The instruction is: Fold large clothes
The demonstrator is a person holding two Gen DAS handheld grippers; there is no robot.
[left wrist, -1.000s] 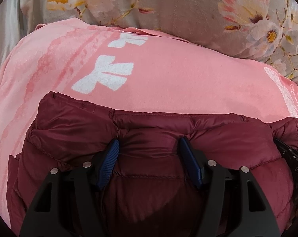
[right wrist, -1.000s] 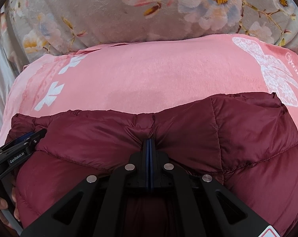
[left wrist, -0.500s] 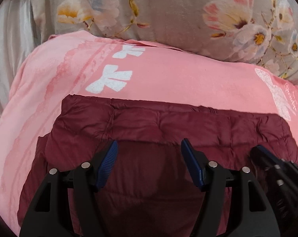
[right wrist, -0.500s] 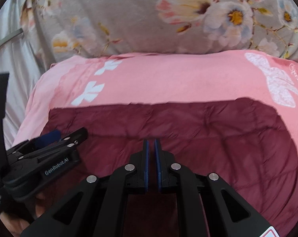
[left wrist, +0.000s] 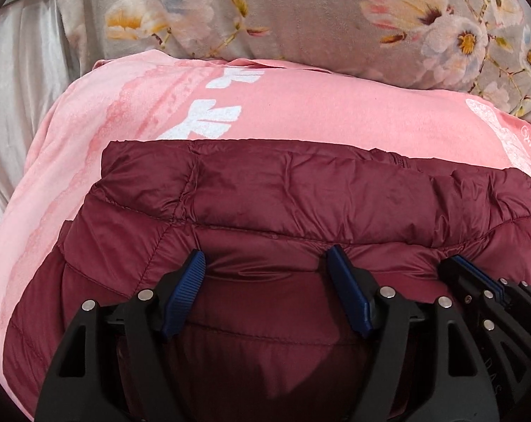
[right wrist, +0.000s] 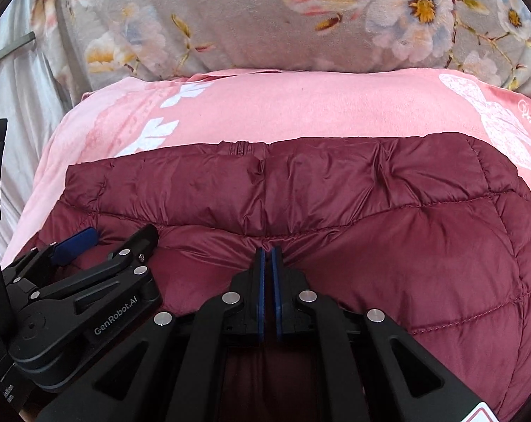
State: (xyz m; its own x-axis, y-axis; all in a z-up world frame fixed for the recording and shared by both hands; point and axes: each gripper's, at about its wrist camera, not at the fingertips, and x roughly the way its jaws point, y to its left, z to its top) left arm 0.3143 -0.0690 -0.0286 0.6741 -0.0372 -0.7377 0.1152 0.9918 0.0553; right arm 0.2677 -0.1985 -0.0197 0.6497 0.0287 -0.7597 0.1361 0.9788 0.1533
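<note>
At far left a pale satin sheet point(left wrist: 15, 112) hangs in folds beside the bed; next to it a pink blanket point(left wrist: 321, 112) with white bow prints covers the surface, and a grey floral blanket point(left wrist: 300, 14) lies bunched along its far edge.

A maroon quilted puffer jacket point(left wrist: 300, 197) lies folded on the pink blanket, its far fold edge running across both views, a zipper visible on that edge in the right wrist view point(right wrist: 242, 147).

Left gripper point(left wrist: 267, 263): jaws spread wide; blue pads point(left wrist: 186, 292) rest on the near part of the jacket with slack fabric between them, nothing pinched; seen also from the right wrist view point(right wrist: 119, 239), lying just beside the other tool.

Right gripper point(right wrist: 268, 255): pads nearly together, only a narrow slit between them; fingertips meet a puckered gather of jacket fabric; whether fabric is actually clamped cannot be told; its tip appears at the right edge of the left wrist view point(left wrist: 473, 274), touching the jacket.
</note>
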